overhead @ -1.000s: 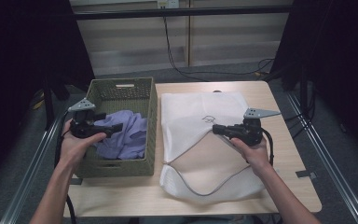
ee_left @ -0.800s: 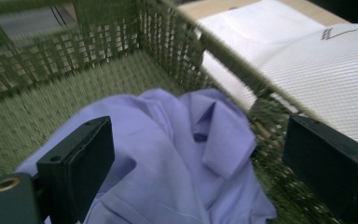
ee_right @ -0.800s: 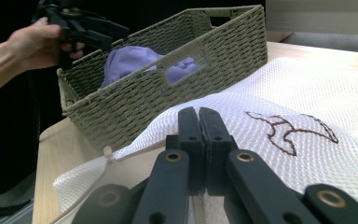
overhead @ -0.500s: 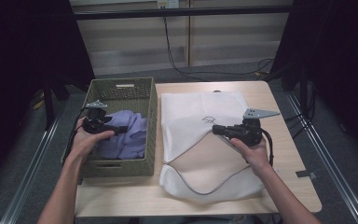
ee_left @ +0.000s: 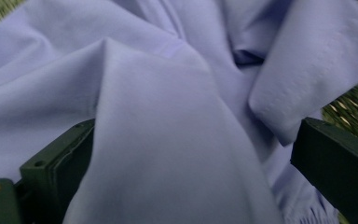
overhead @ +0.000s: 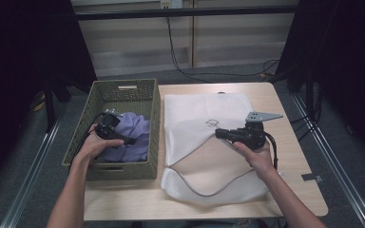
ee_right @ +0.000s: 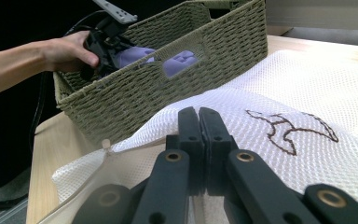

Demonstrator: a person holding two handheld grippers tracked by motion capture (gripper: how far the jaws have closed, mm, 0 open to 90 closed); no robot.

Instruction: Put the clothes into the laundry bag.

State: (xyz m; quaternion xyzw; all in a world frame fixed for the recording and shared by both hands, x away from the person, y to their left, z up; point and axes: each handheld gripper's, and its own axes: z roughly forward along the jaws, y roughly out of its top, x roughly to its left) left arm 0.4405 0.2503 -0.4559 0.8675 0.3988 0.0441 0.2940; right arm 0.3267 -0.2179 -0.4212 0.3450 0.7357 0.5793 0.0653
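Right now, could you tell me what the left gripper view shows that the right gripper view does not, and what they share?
Left gripper view: creased folds of the lilac cotton garment up close, bulging between the left gripper's wide-open jaws.

Right gripper view: the right gripper shut on the white mesh laundry bag, its embroidered whale tail, the light wooden table, and a hand.

Both: the lilac garment and the olive woven basket.

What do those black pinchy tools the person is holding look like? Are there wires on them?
Both are black. The right gripper has two flat black jaws on linked arms joined by small brass-coloured rivets, and a grey three-cornered plate on top. A black cable loops from it by the wrist. The left gripper has thick, blocky dark jaws and its own black cable. The person's forearms are bare, no sleeves showing.
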